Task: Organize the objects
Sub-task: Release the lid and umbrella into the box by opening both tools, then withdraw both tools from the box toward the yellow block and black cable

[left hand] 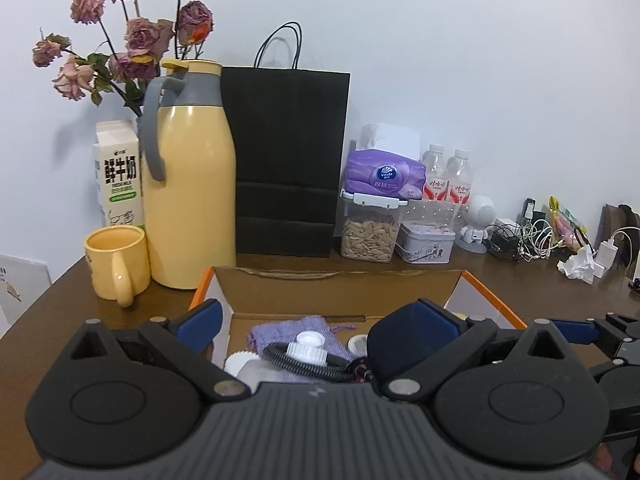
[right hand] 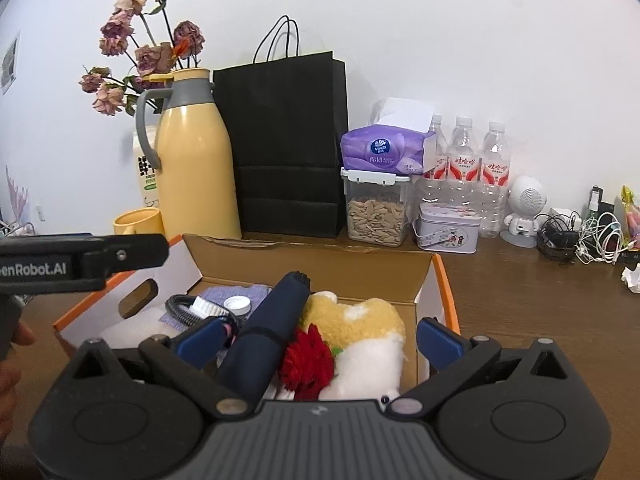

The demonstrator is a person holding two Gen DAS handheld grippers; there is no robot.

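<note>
Cardboard box (right hand: 312, 264) with orange edges, open, on the brown counter (right hand: 540, 312), near side, in front of a black paper bag (right hand: 286, 152) and a yellow flask (right hand: 196, 160). Inside: folded navy umbrella (right hand: 268, 332) lying slantwise, tip toward the far wall; yellow-and-white plush toy (right hand: 360, 336) just right of it; red fabric flower (right hand: 308, 364) touching both; purple pouch (left hand: 296, 330), coiled black cord (left hand: 304, 360) and white caps (left hand: 308, 338) toward the left.

Left gripper (left hand: 316, 328) above the near left part of the box, jaws spread wide, holding nothing; umbrella end just beside its right finger, contact not clear. Right gripper (right hand: 320, 340) above the near edge of the box, jaws likewise wide apart, empty, with umbrella, flower and toy showing between the fingers below.

Farther back along the wall: yellow mug (left hand: 116, 266) and milk carton (left hand: 118, 176) at left, dried roses (left hand: 132, 40) behind; clear jar of seeds (right hand: 376, 212) with a purple tissue pack (right hand: 384, 152) on top; tin box (right hand: 448, 228); water bottles (right hand: 464, 168); white robot figure (right hand: 524, 212); tangled cables (right hand: 580, 236) at far right.
</note>
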